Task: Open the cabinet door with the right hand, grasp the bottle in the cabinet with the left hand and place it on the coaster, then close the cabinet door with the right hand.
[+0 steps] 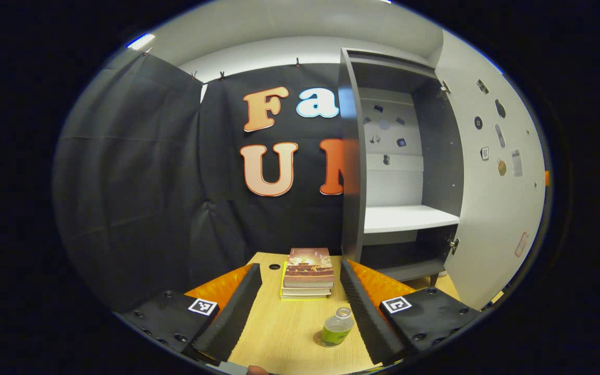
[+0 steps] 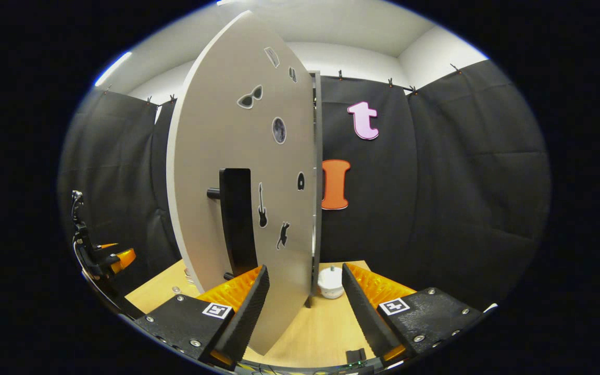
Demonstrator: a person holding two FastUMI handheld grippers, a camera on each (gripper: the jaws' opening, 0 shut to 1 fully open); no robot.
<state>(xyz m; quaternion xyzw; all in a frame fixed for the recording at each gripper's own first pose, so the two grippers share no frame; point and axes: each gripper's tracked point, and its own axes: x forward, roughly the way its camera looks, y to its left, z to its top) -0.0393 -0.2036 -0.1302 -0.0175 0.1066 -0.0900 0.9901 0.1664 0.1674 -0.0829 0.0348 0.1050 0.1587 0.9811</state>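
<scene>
Left gripper view, L to R: left gripper (image 1: 297,307) sits low over the wood counter (image 1: 279,333), jaws spread wide w/ nothing between them. Stack of books (image 1: 308,273) lies on the counter past the fingers, roughly centred. Bottle (image 1: 337,327) stands upright on the coaster (image 1: 319,341), just inside the R finger, apart from it. Behind and to the R, the cabinet (image 1: 351,156) is open; its white shelf (image 1: 407,217) is bare. Cabinet door (image 1: 492,172) is swung out at far R, stickers on its face.

Right gripper view, L to R: the other gripper shows at far L edge, small, over the counter edge. Door (image 2: 237,156) is seen nearly edge-on, filling the centre-L; dark handle (image 2: 237,224) stands upright on it, above the L finger. Right gripper (image 2: 302,307) is open, fingers straddling the door's lower edge; can't tell if either touches it. Small white lidded object (image 2: 330,282) sits on the counter (image 2: 326,333) betw. the fingers, past the door.
</scene>
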